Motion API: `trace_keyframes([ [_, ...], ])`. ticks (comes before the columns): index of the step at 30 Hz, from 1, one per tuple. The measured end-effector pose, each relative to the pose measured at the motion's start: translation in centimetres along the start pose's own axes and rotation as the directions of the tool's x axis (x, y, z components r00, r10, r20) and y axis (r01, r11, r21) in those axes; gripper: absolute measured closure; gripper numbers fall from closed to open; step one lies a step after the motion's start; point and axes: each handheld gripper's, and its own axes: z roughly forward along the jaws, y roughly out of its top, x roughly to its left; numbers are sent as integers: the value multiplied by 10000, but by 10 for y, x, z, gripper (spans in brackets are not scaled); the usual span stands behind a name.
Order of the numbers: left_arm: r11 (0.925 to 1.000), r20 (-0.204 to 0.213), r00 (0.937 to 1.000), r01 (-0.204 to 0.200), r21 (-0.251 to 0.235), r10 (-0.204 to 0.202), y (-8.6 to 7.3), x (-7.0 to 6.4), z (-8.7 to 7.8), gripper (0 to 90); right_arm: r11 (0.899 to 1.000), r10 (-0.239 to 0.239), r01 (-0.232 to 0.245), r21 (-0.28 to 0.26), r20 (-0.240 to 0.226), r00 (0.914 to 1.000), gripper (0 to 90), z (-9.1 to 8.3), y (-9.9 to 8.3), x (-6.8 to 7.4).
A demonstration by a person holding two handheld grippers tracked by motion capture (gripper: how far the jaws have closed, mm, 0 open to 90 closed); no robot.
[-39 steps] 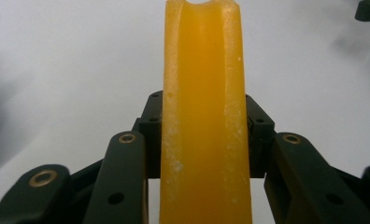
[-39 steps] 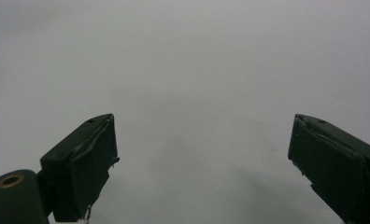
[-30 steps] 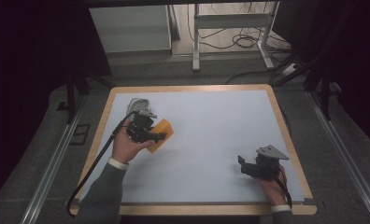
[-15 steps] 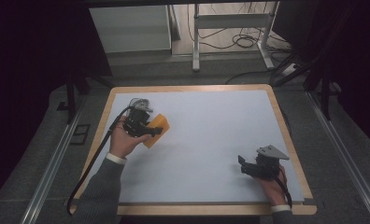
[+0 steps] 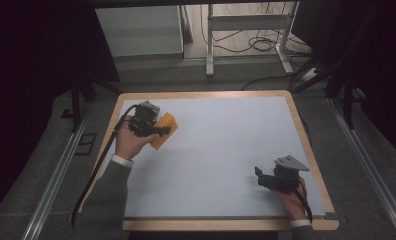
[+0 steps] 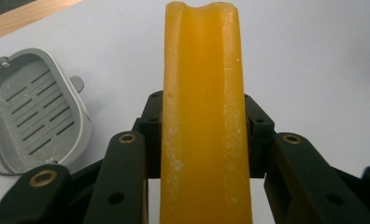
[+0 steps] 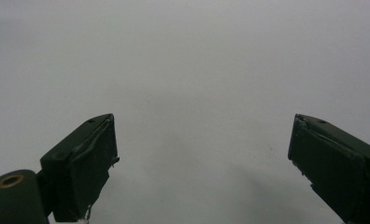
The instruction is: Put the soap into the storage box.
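Waxy, perhaps soapy orange block [image 6: 202, 116]

Left tool [image 5: 158, 131] (far-left) holds orange block [image 5: 165, 131].

Camera layout: one fixed overhead view and two gripper-mounted views.
The high view looks forward and down over the whole white table [image 5: 221, 150]. Each gripper view looks closely along its own jaws at that table surface [image 7: 183, 70], the part all views share.
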Motion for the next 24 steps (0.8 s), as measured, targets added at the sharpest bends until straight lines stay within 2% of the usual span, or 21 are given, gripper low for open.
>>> trace_keyframes([
  [3, 10000, 47, 10000, 81, 11, -81, 5, 5, -2, 611, 10000, -36, 36, -10, 36, 10000, 83, 0, 0, 0],
  [13, 9988, -227, 9986, 482, -41, -482, 16, 24, -4, 611, 10000, -21, 21, -16, 21, 10000, 83, 0, 0, 0],
  [16, 9971, -368, 9964, 755, -119, -759, 19, 33, -3, 611, 10000, -29, 30, -9, 38, 10000, 83, 0, 0, 0],
  [20, 9958, -653, 9941, 849, -342, -870, 21, 38, -1, 611, 10000, 7, -7, -6, 52, 10000, 83, 0, 0, 0],
  [24, 9941, -612, 9924, 1052, -254, -1065, 23, 46, 2, 612, 10000, 3, -3, -26, 76, 10000, 83, 0, 0, 0],
])
